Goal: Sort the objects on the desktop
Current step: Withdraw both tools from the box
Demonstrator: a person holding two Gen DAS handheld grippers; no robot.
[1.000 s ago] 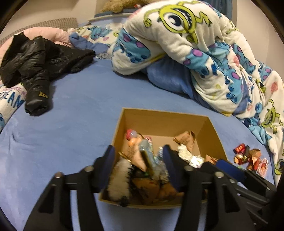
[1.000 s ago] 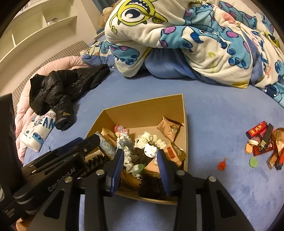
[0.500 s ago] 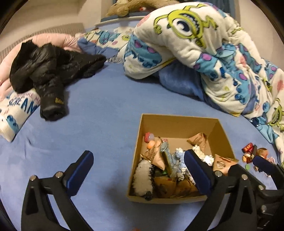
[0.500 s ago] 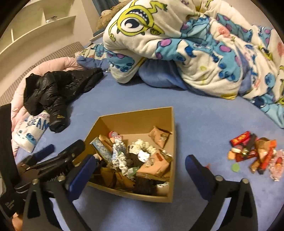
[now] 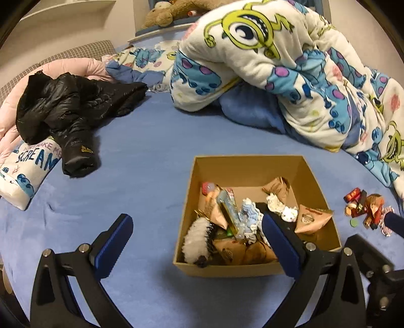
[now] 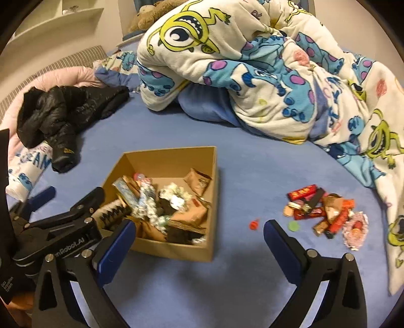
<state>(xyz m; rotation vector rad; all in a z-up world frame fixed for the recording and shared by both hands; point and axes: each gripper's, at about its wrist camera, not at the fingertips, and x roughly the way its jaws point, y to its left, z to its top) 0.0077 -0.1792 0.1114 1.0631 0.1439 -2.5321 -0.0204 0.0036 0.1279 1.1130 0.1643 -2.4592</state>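
A brown cardboard box (image 5: 252, 166) sits on the blue bed, holding several snack packets, scrunchies and a white furry clip (image 5: 195, 242). It also shows in the right wrist view (image 6: 174, 156). A pile of loose snacks and small items (image 6: 325, 214) lies to the box's right, also in the left wrist view (image 5: 363, 209). My left gripper (image 5: 195, 242) is open and empty, held above the box's near left corner. My right gripper (image 6: 199, 244) is open and empty, above the bed by the box's near right corner. A small red piece (image 6: 253, 224) and a green disc (image 6: 293, 225) lie between box and pile.
A heaped cartoon-print blanket (image 5: 290, 63) fills the back and right. A black jacket (image 5: 65, 111) lies at the left on a pink quilt and a printed pillow (image 5: 27, 169). A plush toy (image 5: 164, 15) sits on the ledge behind.
Both grippers went from narrowly open over the box contents to wide open, and both pulled back and up from the box. The right view swung right toward the snack pile.
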